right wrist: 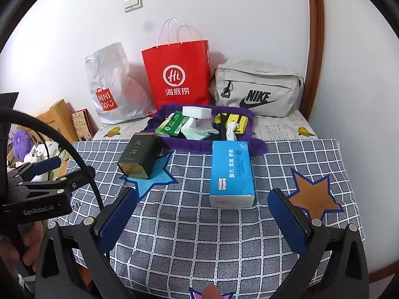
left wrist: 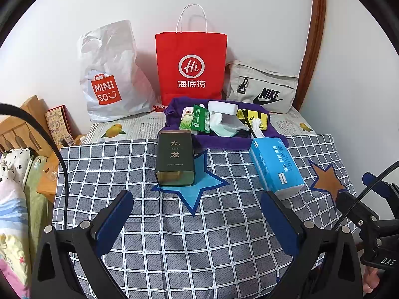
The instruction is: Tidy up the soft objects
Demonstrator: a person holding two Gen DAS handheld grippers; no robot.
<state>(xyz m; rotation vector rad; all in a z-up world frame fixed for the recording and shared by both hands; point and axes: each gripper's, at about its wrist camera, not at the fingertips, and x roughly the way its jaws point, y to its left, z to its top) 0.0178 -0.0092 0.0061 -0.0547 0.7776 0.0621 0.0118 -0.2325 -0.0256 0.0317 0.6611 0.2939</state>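
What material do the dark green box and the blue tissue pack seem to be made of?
The dark green box looks like painted metal: rigid, rounded corners, slight sheen. The blue tissue pack seems thin glossy plastic film, wrinkled, with white tissue showing at its end.

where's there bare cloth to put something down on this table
Free: the checked cloth between both open grippers and the dark green tin, and the gap between tin and blue tissue pack. The brown star patch right of the pack is bare too. Crowded: the purple tray and the bags along the wall.
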